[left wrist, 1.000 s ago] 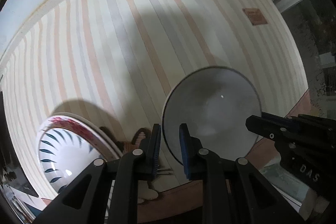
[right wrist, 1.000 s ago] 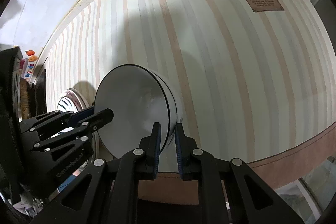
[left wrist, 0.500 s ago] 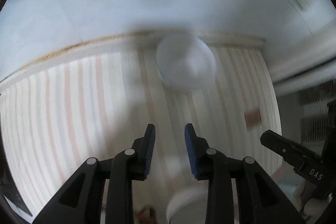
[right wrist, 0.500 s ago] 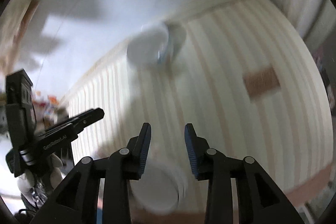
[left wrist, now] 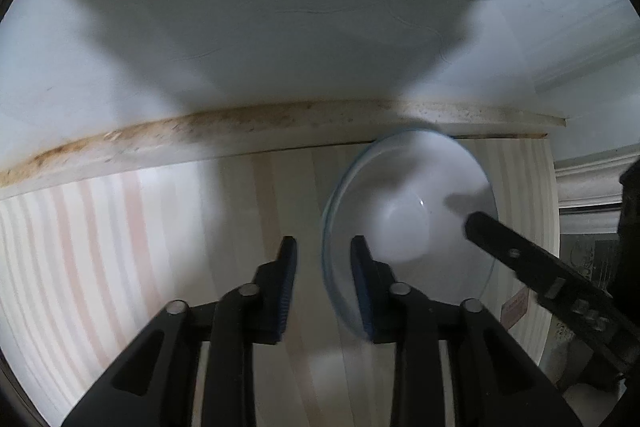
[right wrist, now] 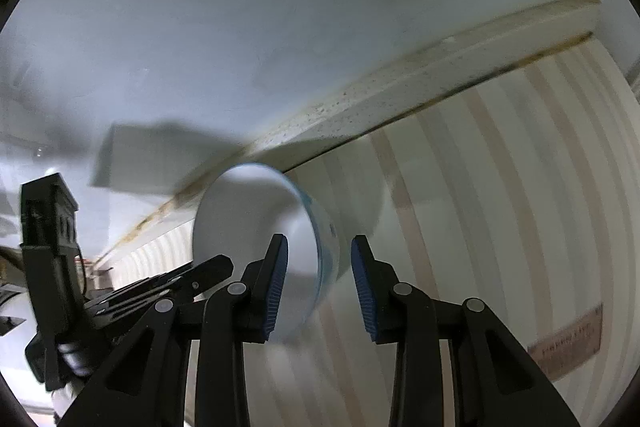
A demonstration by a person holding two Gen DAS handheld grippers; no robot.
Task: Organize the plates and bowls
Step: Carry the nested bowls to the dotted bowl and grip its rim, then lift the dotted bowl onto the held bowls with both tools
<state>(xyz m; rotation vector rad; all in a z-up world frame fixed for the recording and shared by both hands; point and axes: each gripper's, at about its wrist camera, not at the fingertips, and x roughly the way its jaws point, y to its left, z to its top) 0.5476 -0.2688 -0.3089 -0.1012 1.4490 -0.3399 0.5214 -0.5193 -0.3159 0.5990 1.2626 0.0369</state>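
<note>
A white bowl with a blue rim stands on the striped tablecloth at the far edge, close to the wall. It also shows in the right wrist view. My left gripper is open; the bowl's near-left rim lies between its fingertips, apart from the pads. My right gripper is open too, with the bowl's right rim between its fingertips. Each gripper appears in the other's view, at the bowl's opposite side. Both views are motion-blurred.
The white wall rises right behind the bowl, with a stained trim strip along the table's far edge. A brown label lies on the striped cloth to the right. Dark clutter sits at far left in the right wrist view.
Both grippers let go of the black-rimmed bowl, opened, and moved forward across the table to the far bowl. That bowl now sits between both pairs of fingers.
</note>
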